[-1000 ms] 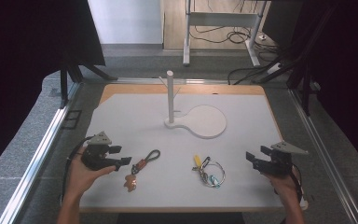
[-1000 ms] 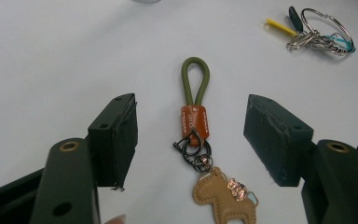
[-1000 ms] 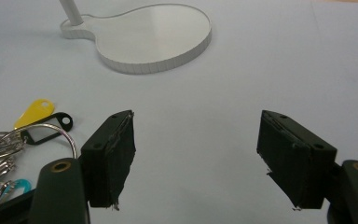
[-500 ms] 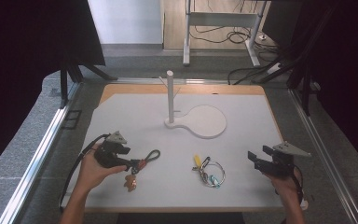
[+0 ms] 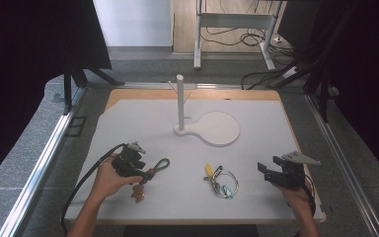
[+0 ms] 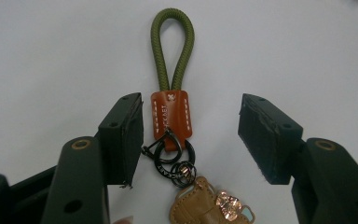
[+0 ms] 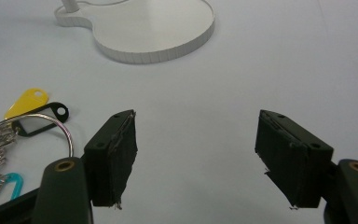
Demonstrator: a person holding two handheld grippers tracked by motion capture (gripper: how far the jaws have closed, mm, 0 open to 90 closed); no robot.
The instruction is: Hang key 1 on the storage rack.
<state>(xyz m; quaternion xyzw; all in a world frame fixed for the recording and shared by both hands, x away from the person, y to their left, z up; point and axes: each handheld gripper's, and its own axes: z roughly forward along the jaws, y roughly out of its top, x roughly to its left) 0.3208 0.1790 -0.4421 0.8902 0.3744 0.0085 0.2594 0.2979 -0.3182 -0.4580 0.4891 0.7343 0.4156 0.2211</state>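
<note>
Left gripper [image 6: 189, 140], moved in over the white table [image 5: 143, 123] since a second ago, now straddling the keychain [image 6: 172, 116]: brown leather tab between jaws just closing, one pad touching, not yet clamped. Probably about to grasp. Right gripper [image 7: 196, 158] idle, spread wide beside the key ring [image 7: 23, 126]. Farther off, hanging stand [image 5: 180, 103] waiting.

The white bench [image 5: 276, 128] carries a stand [image 5: 207, 127] at twelve o'clock, a keychain [image 5: 150, 173] at eight, keys [image 5: 221, 181] at six.
</note>
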